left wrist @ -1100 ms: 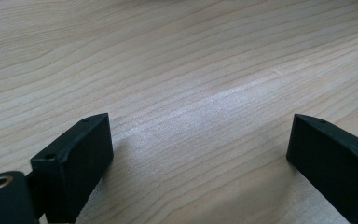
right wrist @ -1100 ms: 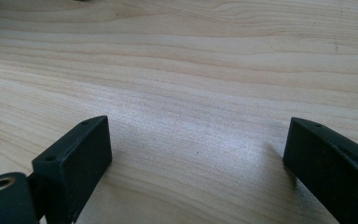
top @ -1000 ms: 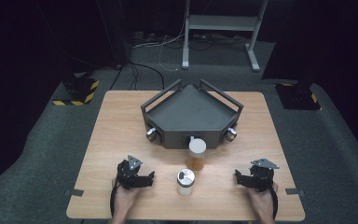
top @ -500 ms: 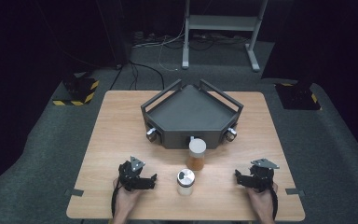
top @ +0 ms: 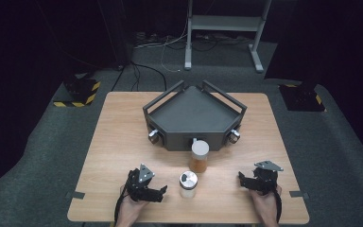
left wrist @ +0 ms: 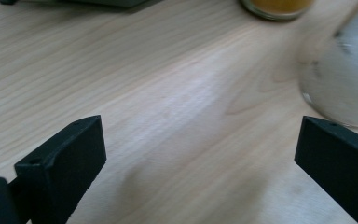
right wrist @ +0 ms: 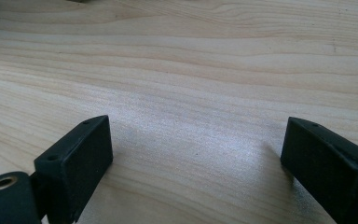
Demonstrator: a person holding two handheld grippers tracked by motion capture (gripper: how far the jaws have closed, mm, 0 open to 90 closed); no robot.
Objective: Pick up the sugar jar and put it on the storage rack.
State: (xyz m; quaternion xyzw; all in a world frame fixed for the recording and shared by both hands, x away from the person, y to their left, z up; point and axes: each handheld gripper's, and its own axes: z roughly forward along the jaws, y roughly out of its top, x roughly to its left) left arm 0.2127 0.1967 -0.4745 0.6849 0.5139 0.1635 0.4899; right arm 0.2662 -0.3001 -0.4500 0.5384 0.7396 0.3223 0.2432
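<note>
Resting on the surface [top: 123,142] with fingers apart, the left gripper [top: 158,191] should square up to the shaker [top: 188,183] before closing, while the right gripper [top: 242,179] waits spread.

I've got both hands low at the near edge, forearms coming in from the bottom. My left gripper [top: 159,191] sits in my left hand [top: 131,208], turned so its jaws point across toward my right, and they're spread wide with bare wood between them in the left gripper view. Over on the other side, my right gripper [top: 241,177] rests in my right hand [top: 264,204], jaws angled inward to my left and just as wide apart in the right gripper view. Nothing is between either pair. Both grippers sit low, just above the surface.
</note>
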